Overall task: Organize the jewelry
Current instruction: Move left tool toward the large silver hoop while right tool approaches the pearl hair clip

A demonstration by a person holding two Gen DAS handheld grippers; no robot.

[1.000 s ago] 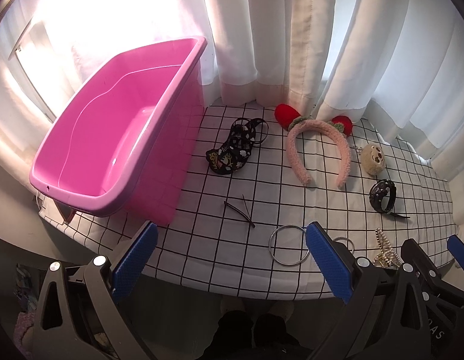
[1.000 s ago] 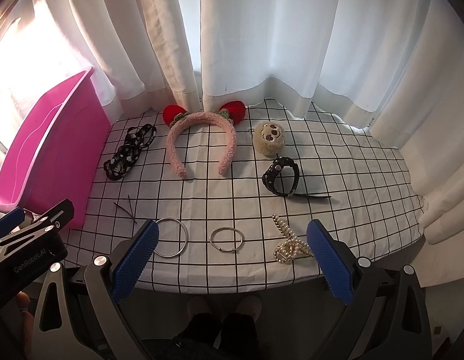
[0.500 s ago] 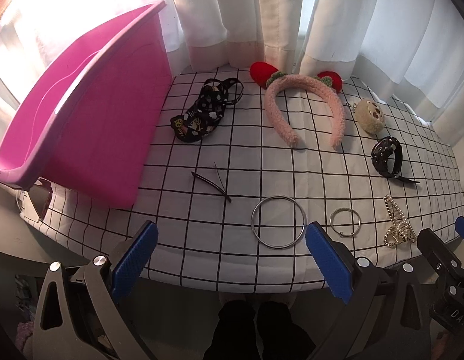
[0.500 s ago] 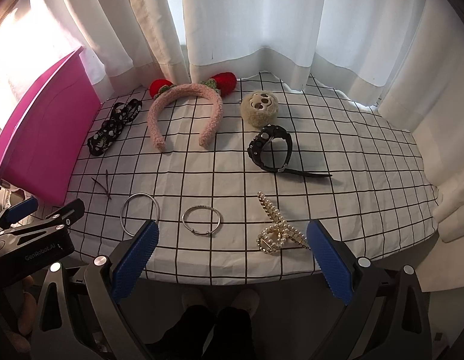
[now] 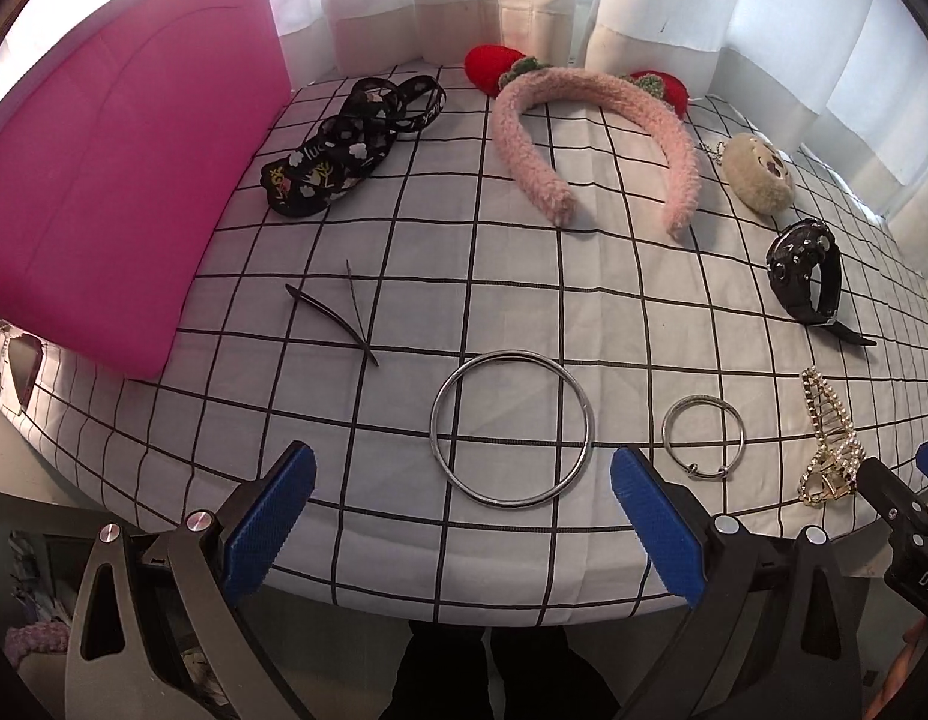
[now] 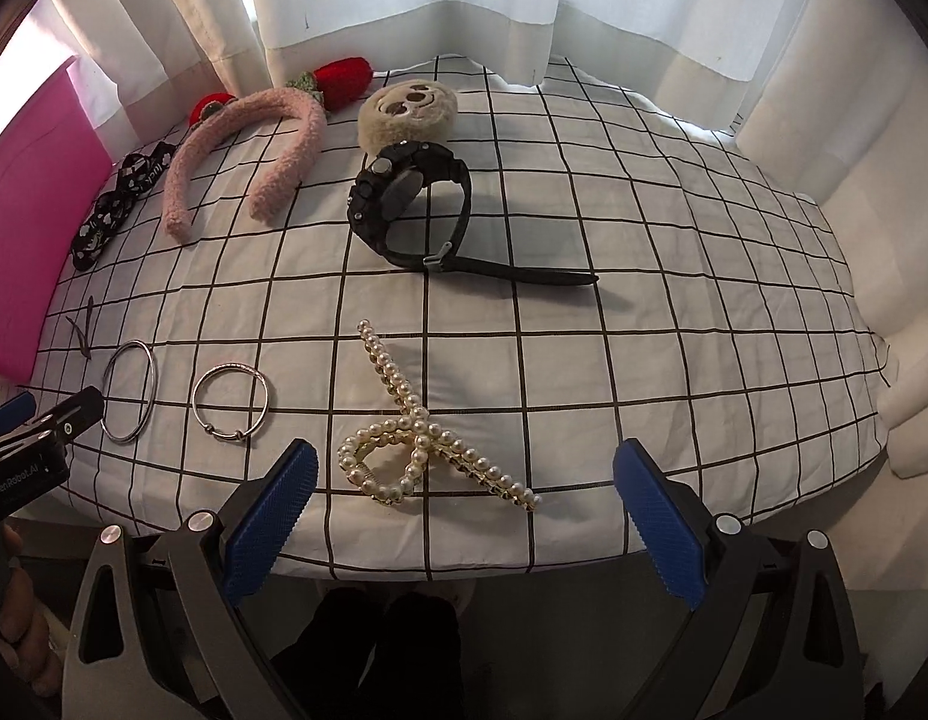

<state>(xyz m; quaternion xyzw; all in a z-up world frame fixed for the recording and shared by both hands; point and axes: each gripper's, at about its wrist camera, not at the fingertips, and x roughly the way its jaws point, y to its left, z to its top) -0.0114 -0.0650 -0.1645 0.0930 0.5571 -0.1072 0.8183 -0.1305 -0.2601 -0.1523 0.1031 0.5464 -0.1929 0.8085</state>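
My left gripper (image 5: 464,516) is open and empty at the table's front edge, just short of a large silver bangle (image 5: 512,427). A smaller silver bangle (image 5: 704,438) lies to its right. My right gripper (image 6: 464,516) is open and empty, just short of a pearl hair claw (image 6: 416,438). Behind the claw lies a black watch (image 6: 404,204). The pink bin (image 5: 116,174) stands at the left. Both bangles also show in the right wrist view, the large one (image 6: 128,399) and the small one (image 6: 230,402).
A pink fuzzy headband (image 5: 590,132) with red ears, a black patterned strap (image 5: 344,150), a plush sloth charm (image 5: 758,174) and black hairpins (image 5: 344,315) lie on the checked tablecloth (image 5: 524,276). White curtains hang behind. The cloth's right half (image 6: 704,300) is bare.
Both grippers have moved forward and lower toward the table. The bangle and the pearl claw now sit close in front of the fingers. Nothing on the table has moved.
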